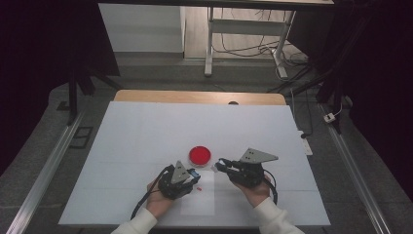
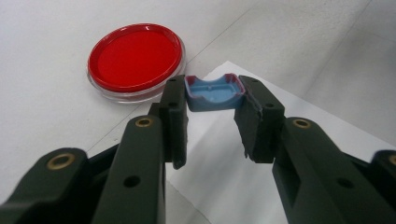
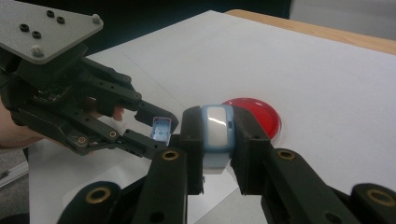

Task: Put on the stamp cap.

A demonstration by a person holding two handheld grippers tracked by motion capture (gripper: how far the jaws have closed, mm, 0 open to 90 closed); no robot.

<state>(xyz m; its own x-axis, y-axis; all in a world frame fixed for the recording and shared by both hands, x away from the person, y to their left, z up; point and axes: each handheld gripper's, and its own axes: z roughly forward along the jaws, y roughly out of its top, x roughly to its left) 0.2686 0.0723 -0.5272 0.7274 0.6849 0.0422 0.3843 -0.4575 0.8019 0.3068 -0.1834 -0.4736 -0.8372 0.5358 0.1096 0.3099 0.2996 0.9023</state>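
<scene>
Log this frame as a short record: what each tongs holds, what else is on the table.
left tongs: shut on blue cap
right tongs: shut on blue-and-white case
red dish: on the white sheet, beyond both tongs, untouched
paper: flat under the tongs
small red bit: lies on the paper

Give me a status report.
Left gripper shut on blue cap. Right gripper shut on blue-white case. Red dish just beyond, nothing between.

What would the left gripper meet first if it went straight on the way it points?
Probably the red dish, just beyond the blue cap held in the left gripper; it lies slightly left of the line, so depth is uncertain.
</scene>
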